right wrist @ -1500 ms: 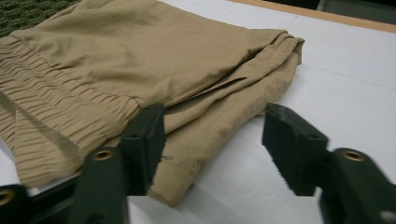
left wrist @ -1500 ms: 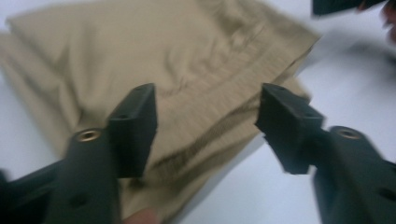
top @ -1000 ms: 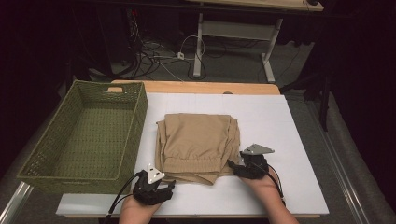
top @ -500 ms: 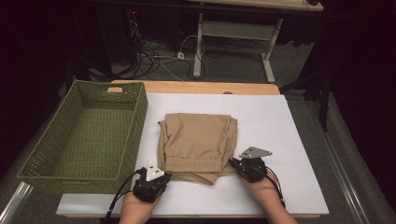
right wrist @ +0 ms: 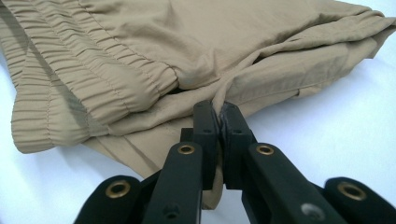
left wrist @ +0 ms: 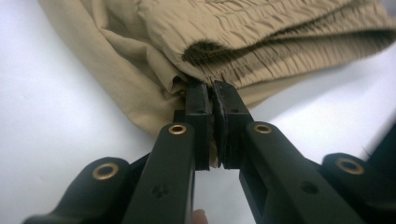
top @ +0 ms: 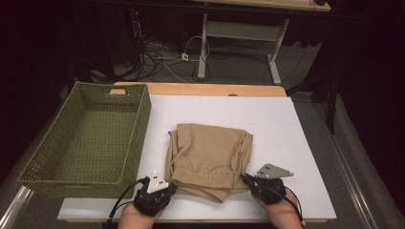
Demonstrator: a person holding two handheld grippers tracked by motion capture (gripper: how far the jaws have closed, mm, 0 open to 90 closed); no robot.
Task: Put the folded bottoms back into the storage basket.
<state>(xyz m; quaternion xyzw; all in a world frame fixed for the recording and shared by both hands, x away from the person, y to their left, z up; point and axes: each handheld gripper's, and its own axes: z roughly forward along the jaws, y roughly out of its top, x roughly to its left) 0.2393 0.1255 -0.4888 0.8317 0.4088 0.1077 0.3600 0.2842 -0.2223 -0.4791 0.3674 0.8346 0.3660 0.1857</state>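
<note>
Black jaws of the left gripper are pinched on a thin fold at the near left corner of the folded tan trousers. The right gripper is clamped on the near right corner. The trousers lie near the front edge of the white worktop, beside a green basket. With such shallow bites, a lift could slip a corner free and spill the fold.

High view looks forward-down over table; both gripper views close, sharing folded tan garment edge
</note>
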